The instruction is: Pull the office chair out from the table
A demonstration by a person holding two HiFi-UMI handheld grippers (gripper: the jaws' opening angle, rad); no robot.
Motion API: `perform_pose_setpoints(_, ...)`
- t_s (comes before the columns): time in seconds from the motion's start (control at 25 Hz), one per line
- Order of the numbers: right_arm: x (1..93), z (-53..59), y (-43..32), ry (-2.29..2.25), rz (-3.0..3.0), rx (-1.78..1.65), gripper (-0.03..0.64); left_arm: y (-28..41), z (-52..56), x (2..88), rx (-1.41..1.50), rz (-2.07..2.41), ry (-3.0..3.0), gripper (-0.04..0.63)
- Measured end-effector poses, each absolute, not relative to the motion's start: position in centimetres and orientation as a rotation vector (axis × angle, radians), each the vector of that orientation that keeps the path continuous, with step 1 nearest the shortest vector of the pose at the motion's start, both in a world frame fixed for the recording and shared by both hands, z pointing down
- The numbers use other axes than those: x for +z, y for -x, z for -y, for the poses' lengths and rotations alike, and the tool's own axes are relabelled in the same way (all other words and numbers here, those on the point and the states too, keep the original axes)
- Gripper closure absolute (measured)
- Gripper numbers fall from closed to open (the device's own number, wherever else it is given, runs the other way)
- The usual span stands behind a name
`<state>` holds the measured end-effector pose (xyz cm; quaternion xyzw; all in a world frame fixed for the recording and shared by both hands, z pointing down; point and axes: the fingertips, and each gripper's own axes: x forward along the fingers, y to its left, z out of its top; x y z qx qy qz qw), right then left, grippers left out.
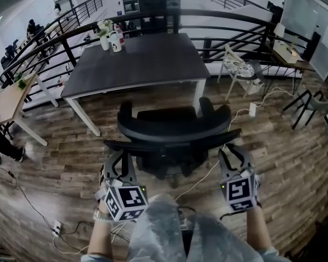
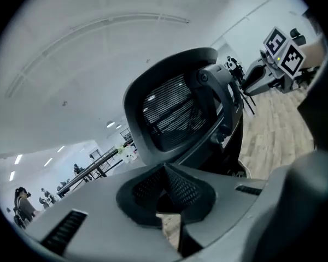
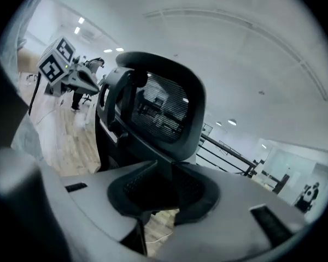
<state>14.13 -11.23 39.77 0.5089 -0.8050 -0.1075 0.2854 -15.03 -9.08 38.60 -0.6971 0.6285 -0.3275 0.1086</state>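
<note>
The black office chair (image 1: 172, 127) stands on the wood floor just in front of the dark table (image 1: 142, 59), with its back toward me. In the head view my left gripper (image 1: 116, 153) is at the left end of the chair's back frame and my right gripper (image 1: 233, 149) is at the right end. In the left gripper view the mesh headrest (image 2: 172, 111) rises ahead and the left gripper (image 2: 165, 173) has its pads together, with nothing seen between them. The right gripper (image 3: 165, 173) is closed on a dark bar of the chair's frame below the headrest (image 3: 161, 105).
White bottles and a plant (image 1: 110, 37) stand on the table's far left corner. A black railing (image 1: 235, 23) runs behind the table. A wooden desk (image 1: 11, 97) is at the left, a small stool (image 1: 238, 67) at the right. Cables and a power strip (image 1: 54, 228) lie on the floor near my feet.
</note>
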Motion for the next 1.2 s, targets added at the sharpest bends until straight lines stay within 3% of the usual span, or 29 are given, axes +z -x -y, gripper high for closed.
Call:
perform_pose_setpoints(0.2, 38.7, 10.1, -13.3, -1.465, 2.263, -0.127, 0.617, 14.2, 7.7, 38.2, -0.875, -1.897, 2.135, 0.582)
perform_pose_setpoints(0.52, 37.3, 9.8, -12.7, -1.566, 2.320, -0.099, 0.618, 13.3, 7.1, 37.2, -0.738, -1.954, 2.267, 0.583)
perform_pose_setpoints(1.2, 38.3, 9.0, -10.8, -1.410, 2.365, -0.071, 0.620, 13.3, 6.7, 36.5, -0.728, -1.990, 2.241, 0.583)
